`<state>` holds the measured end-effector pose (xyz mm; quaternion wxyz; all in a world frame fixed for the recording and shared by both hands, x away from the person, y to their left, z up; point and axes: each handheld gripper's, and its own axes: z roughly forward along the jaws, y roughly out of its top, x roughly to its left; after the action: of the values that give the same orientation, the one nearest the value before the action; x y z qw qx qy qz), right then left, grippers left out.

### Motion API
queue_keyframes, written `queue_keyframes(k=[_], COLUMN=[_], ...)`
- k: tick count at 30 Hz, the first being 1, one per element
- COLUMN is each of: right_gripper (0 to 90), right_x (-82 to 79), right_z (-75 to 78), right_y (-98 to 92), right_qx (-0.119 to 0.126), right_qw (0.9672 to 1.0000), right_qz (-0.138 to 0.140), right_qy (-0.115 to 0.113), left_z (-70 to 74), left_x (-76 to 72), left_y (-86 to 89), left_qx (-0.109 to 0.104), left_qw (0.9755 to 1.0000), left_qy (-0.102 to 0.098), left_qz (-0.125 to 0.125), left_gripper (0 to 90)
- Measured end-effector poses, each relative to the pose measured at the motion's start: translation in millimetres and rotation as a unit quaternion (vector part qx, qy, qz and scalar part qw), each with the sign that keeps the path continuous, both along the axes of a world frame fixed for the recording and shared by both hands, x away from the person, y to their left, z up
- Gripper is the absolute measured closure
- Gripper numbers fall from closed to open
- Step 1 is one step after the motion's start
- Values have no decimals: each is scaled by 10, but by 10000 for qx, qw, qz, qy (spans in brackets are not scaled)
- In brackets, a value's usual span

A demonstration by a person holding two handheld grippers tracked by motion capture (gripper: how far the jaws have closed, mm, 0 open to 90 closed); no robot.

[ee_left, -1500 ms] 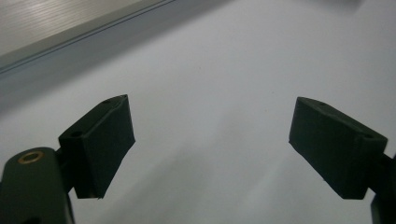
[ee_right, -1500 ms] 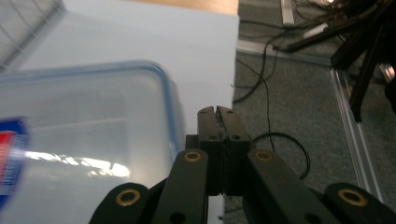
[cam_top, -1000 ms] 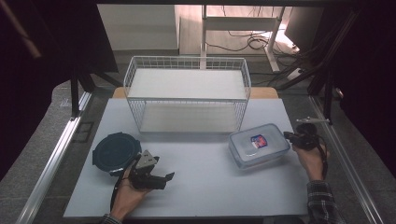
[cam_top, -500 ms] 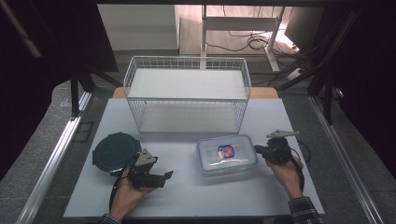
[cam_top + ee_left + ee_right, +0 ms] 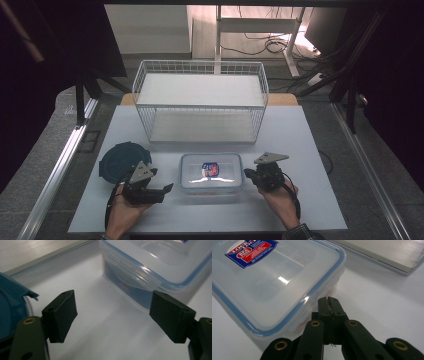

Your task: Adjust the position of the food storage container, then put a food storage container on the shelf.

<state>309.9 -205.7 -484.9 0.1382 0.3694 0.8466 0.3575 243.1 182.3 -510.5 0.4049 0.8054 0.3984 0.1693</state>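
At the lower centre of the high view, a clear lidded food container (image 5: 211,172) sits flat on the white tabletop (image 5: 310,150), just in front of a white wire basket (image 5: 200,100) that stands open-topped at mid-frame. A person's two hands bracket the box, each carrying a two-finger gripper. The right gripper (image 5: 248,173), at the container's right end, has its fingers pressed together; in the right gripper view their joined tip (image 5: 328,300) meets the box's side wall just under the blue-sealed lid rim, at or near one of the lid's side clasps, though whether anything is pinched there cannot be made out. Closed fingers make a firm single point, which suits nudging the box or working a clasp.

The left gripper (image 5: 167,189), at the lower left of the high view, points toward the container's left end with its fingers apart and nothing between them. In the left gripper view the box's corner (image 5: 150,277) lies beyond the two pads, near but not touched. The fingers have just been narrowing slightly, seemingly readying to steady the box from that side. A round dark blue lid (image 5: 117,162) lies flat on the tabletop just left of that hand, apparently set aside out of the work area.
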Motion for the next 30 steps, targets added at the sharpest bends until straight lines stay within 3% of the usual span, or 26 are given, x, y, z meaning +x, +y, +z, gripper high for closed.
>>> queue_keyframes(k=[3, 6, 7, 8, 9, 10, 11, 12, 14, 17, 19, 27, 29, 30], right_gripper=[736, 485, 485, 278, 278, 68, 68, 3, 0, 0, 0, 0, 0, 0], right_x=[-55, -128, -128, -179, -179, -222, -222, -235, -231, -232, -252, -236, -225, -216], right_z=[33, 70, 70, 51, 51, -14, -14, -83, -104, -89, -55, -30, -18, -17], right_y=[-122, -280, -280, -347, -347, -364, -364, -348, -346, -339, -325, -263, -198, -167], right_qx=[-91, 213, 213, 467, 467, 447, 447, 146, 102, 233, 312, 379, 331, 322], right_qw=[9991, 9984, 9984, 9978, 9978, 9978, 9978, 9980, 9985, 9984, 9977, 9976, 9976, 9976], right_qz=[-343, -447, -447, -373, -373, -308, -308, -395, -310, -246, -134, 43, 230, 289], right_qy=[-225, -284, -284, -297, -297, -375, -375, -462, -432, -447, -584, -574, -555, -549], left_z=[-34, -63, -63, -67, -67, -73, -73, -84, -115, -121, -125, -107, -48, -48], left_x=[-37, -59, -59, -77, -77, -89, -89, -90, -75, -64, -47, -5, 61, 61], left_y=[-41, -61, -61, -59, -59, -45, -45, -29, 4, 18, 20, -44, -98, -98], left_qx=[46, 95, 95, 83, 83, -11, -11, -104, -309, -406, -549, -531, -531, -531], left_qw=[9999, 9995, 9995, 9993, 9993, 9993, 9993, 9992, 9986, 9982, 9974, 9969, 9962, 9962], left_qy=[-25, -38, -38, -106, -106, -114, -114, -90, -10, -8, 32, 96, 373, 373], left_qz=[-157, -311, -311, -344, -344, -363, -363, -384, -438, -443, -474, -579, -580, -580], left_gripper=[181, 132, 121, 106, 95, 83, 77, 69, 58, 51, 47, 42, 50, 54])
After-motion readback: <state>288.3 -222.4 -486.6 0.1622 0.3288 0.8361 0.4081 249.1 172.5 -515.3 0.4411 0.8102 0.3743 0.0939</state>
